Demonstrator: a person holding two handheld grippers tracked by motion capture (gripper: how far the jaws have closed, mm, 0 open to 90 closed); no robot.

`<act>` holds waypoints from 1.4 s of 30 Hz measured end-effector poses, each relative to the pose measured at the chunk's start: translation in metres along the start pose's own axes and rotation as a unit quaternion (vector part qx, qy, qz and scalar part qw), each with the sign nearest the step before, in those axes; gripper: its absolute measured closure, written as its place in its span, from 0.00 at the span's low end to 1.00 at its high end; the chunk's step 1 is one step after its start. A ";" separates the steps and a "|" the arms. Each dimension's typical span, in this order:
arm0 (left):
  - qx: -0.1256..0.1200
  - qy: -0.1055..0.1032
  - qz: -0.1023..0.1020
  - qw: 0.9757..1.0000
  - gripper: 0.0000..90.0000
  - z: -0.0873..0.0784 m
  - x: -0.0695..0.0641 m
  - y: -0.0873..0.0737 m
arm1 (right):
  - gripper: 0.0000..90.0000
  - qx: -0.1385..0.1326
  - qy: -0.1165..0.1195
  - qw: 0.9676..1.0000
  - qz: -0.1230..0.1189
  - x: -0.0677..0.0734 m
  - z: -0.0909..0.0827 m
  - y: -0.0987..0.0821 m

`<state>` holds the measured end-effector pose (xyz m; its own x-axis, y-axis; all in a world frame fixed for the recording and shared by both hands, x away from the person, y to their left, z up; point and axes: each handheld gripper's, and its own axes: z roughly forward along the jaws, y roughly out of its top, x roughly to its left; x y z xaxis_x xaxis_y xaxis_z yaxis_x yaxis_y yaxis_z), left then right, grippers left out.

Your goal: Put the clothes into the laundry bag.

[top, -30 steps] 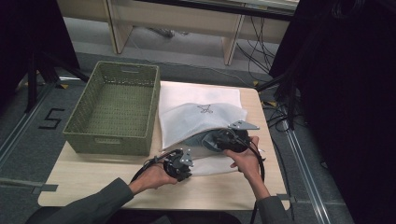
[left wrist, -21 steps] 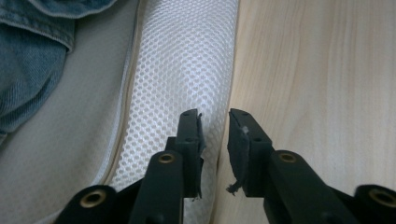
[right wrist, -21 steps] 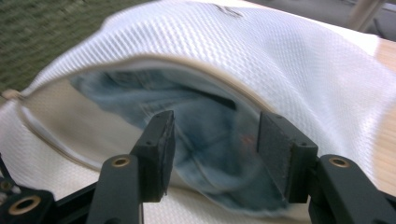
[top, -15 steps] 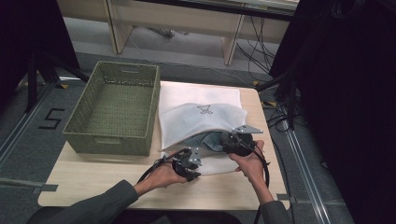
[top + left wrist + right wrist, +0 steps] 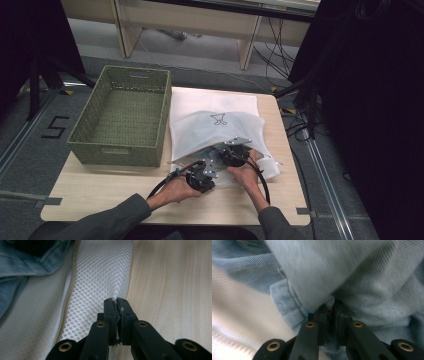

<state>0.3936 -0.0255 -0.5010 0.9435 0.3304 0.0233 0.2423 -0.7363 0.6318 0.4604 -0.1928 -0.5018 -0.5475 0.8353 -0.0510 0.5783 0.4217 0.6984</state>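
Note:
A white mesh laundry bag lies on the wooden table, its open end toward the person. Light blue denim sits inside it and shows at the bag's mouth. My left gripper has just been closing. In the left gripper view it is shut on the bag's mesh edge, with denim off to the left. My right gripper, beside it at the mouth, has also just been closing. In the right gripper view it is shut on a fold of the denim.
A green woven basket stands on the left half of the table, touching the bag's left side. Black cables trail from both grippers toward the front edge. Dark curtains and floor cables lie to the right of the table.
The right gripper has dropped and shifted left into the bag's mouth. The left gripper has edged slightly right along the bag's near edge.

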 end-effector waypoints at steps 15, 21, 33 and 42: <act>0.002 0.004 -0.005 1.000 0.95 -0.002 0.000 -0.002 | 0.87 -0.050 -0.044 0.997 0.031 -0.016 0.021 0.020; 0.002 0.002 -0.005 1.000 0.94 -0.003 0.001 -0.003 | 0.71 -0.048 -0.016 0.998 0.037 -0.011 -0.003 0.022; -0.009 -0.011 -0.015 1.000 0.92 -0.003 0.003 -0.004 | 0.55 -0.074 0.021 0.997 0.010 -0.006 -0.073 0.015; -0.036 -0.029 -0.026 0.999 0.83 -0.024 0.000 -0.002 | 0.54 -0.116 -0.031 0.993 -0.016 -0.013 -0.103 0.025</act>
<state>0.3872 -0.0102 -0.4832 0.9423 0.3302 -0.0552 0.2764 -0.6742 0.6849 0.4198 -0.2296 -0.4107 -0.5205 0.8462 -0.1140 0.4034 0.3614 0.8406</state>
